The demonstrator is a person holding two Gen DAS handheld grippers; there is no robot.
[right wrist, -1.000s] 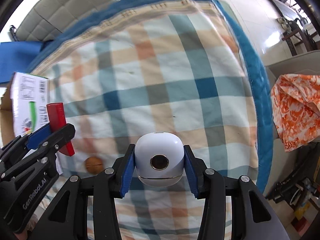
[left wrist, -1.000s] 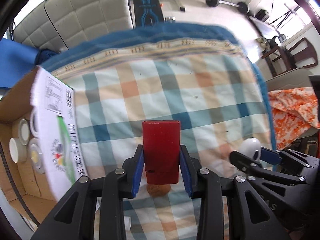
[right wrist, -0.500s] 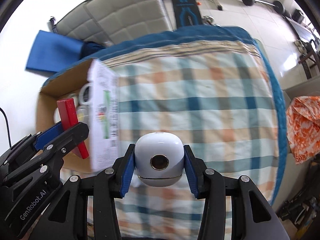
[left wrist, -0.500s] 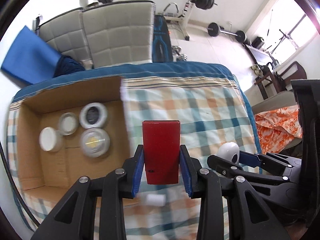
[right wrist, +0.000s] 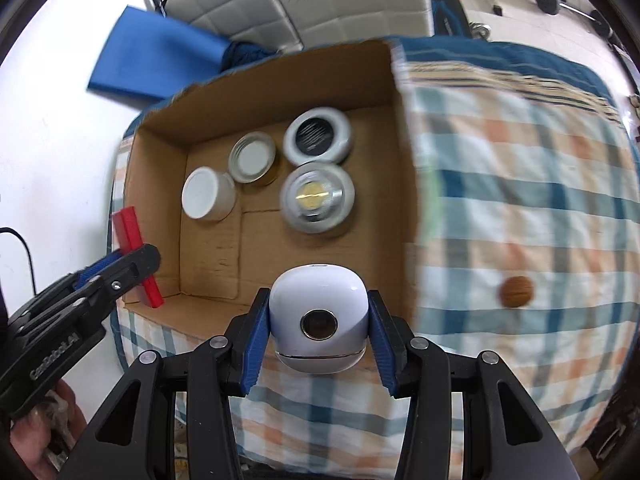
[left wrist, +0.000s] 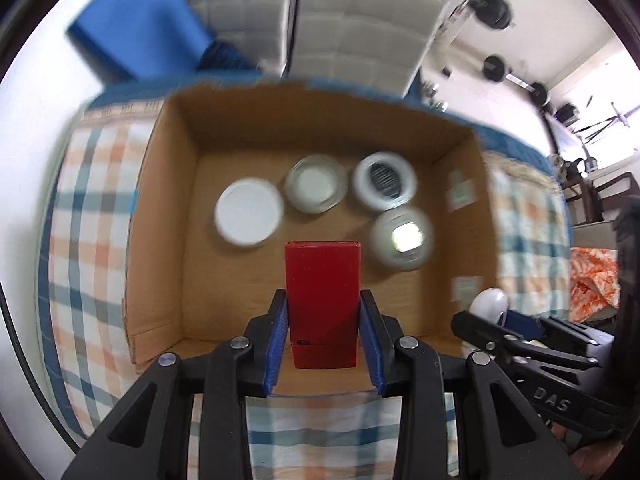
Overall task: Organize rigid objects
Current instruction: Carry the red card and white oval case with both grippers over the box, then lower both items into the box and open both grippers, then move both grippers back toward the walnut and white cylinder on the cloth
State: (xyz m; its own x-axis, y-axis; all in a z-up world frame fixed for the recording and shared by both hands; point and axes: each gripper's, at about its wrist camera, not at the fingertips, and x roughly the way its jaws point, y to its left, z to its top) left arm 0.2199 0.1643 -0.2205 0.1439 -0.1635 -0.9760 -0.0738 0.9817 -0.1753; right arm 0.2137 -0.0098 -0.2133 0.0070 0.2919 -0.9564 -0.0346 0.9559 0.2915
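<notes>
My left gripper (left wrist: pixel 323 320) is shut on a flat red box (left wrist: pixel 322 304) and holds it above the near edge of an open cardboard box (left wrist: pixel 160 208). My right gripper (right wrist: pixel 318 330) is shut on a white rounded case (right wrist: pixel 318 320) with a round dark button, just above the box's near rim (right wrist: pixel 208 300). Several round white and grey lidded jars (left wrist: pixel 248 212) (right wrist: pixel 318 198) stand inside the box. The left gripper with the red box also shows in the right wrist view (right wrist: pixel 132 260), the right one in the left wrist view (left wrist: pixel 490 312).
The box sits on a checked cloth (right wrist: pixel 520 200) over a blue-edged bed. A brown nut-like ball (right wrist: pixel 517 291) lies on the cloth right of the box. A blue mat (right wrist: pixel 160 60) and grey padded headboard (right wrist: pixel 340 0) stand behind; orange fabric (left wrist: pixel 592 280) lies at right.
Both grippers have swung left from over the checked cloth to over the open cardboard box, each still holding its object. The box's inside now fills the view.
</notes>
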